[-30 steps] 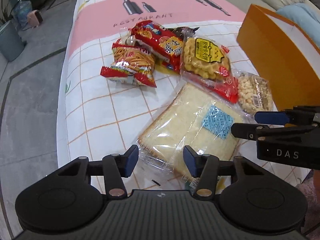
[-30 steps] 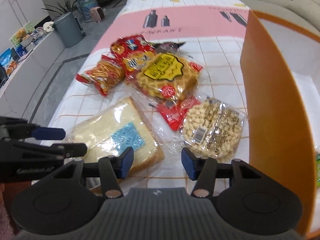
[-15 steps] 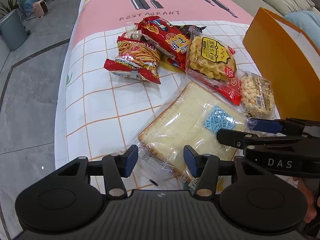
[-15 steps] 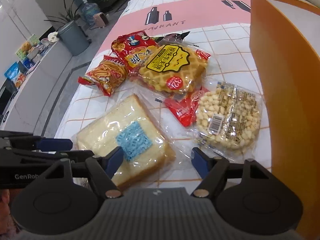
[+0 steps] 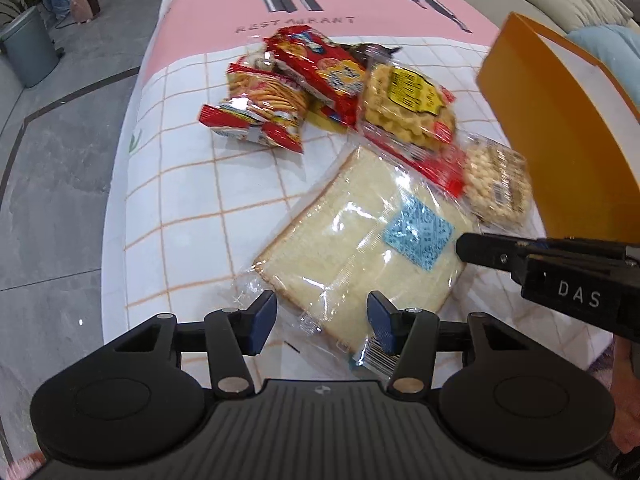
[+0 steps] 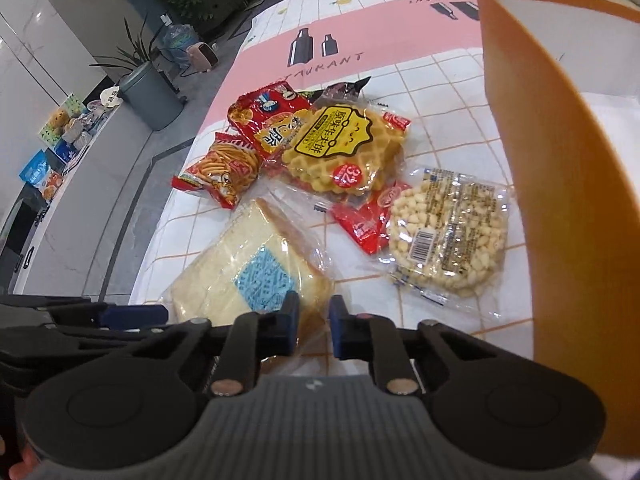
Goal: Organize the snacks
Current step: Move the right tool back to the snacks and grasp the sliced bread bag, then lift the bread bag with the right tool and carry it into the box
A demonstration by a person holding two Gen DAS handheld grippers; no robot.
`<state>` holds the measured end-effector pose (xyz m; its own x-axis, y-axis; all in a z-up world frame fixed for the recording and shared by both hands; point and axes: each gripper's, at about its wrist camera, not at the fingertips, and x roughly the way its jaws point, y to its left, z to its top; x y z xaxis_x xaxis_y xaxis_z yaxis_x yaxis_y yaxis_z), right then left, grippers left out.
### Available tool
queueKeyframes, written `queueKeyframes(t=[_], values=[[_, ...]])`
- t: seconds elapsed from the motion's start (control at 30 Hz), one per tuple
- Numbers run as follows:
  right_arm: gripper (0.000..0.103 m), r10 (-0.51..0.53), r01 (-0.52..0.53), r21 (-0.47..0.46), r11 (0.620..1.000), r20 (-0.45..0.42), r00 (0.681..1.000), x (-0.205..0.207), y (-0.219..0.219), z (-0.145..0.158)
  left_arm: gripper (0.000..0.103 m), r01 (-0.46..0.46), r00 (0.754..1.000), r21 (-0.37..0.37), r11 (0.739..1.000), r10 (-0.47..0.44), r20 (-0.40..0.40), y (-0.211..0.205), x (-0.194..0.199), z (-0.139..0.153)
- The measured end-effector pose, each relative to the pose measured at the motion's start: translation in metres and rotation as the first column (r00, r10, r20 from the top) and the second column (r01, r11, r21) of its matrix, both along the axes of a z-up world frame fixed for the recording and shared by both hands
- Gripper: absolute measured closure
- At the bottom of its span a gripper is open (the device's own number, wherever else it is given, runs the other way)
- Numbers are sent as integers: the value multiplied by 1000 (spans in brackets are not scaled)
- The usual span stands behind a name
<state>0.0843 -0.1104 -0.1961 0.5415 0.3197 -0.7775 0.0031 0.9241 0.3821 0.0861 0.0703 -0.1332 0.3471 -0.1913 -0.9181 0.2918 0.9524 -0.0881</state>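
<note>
Snacks lie in a loose cluster on a white checked tablecloth with a pink band at its far end. Nearest to me is a clear bag of sliced bread with a blue label, lying flat near the near edge of the table. Beyond it, further away, sit a red bag of stick crackers on the left, a red bag of rice crackers behind it, and a clear pack of yellow waffle biscuits to its right, all overlapping one another. Just right of the bread lies a clear pack of small pale puffed balls, partly over a small red packet. An orange box with a white inside stands along the right side of the table, close beside the puffed balls.

My left gripper hangs over the near corner of the bread bag, its blue-padded fingers wide apart, with the bag's crimped end below the gap and no pad pressing on it.

My right gripper is at the right near corner of the bread bag. Its fingers are closing and now stand narrow, with the bag's clear wrapper and the bread's corner showing in the slim gap between the pads. I cannot tell whether the pads are pinching the wrapper.

A grey bin and potted plants stand on the floor far to the left.
</note>
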Motion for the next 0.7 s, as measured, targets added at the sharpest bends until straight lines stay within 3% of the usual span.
queueKeyframes(t=[0.13, 0.3, 0.5, 0.53, 0.6, 0.7], values=[[92, 31, -32, -66, 997, -8, 999, -13, 1, 11, 42, 46, 999, 3, 999, -46, 1, -9, -17, 3], [96, 20, -27, -53, 998, -124, 992, -43, -7, 8, 44, 62, 997, -11, 998, -63, -33, -17, -33, 6], [96, 22, -26, -29, 999, -141, 990, -73, -15, 2, 55, 88, 995, 50, 995, -85, -48, -30, -55, -3], [93, 23, -27, -26, 999, -138, 990, -73, -15, 2, 57, 81, 996, 43, 996, -78, -51, -28, -54, -3], [72, 12, -16, -34, 999, -117, 993, -73, -18, 3, 58, 70, 996, 39, 997, -68, -55, -26, -53, -3], [64, 1, -3, -36, 999, -50, 999, -71, -24, 7, 58, 54, 997, 27, 998, -52, -64, -22, -53, -5]])
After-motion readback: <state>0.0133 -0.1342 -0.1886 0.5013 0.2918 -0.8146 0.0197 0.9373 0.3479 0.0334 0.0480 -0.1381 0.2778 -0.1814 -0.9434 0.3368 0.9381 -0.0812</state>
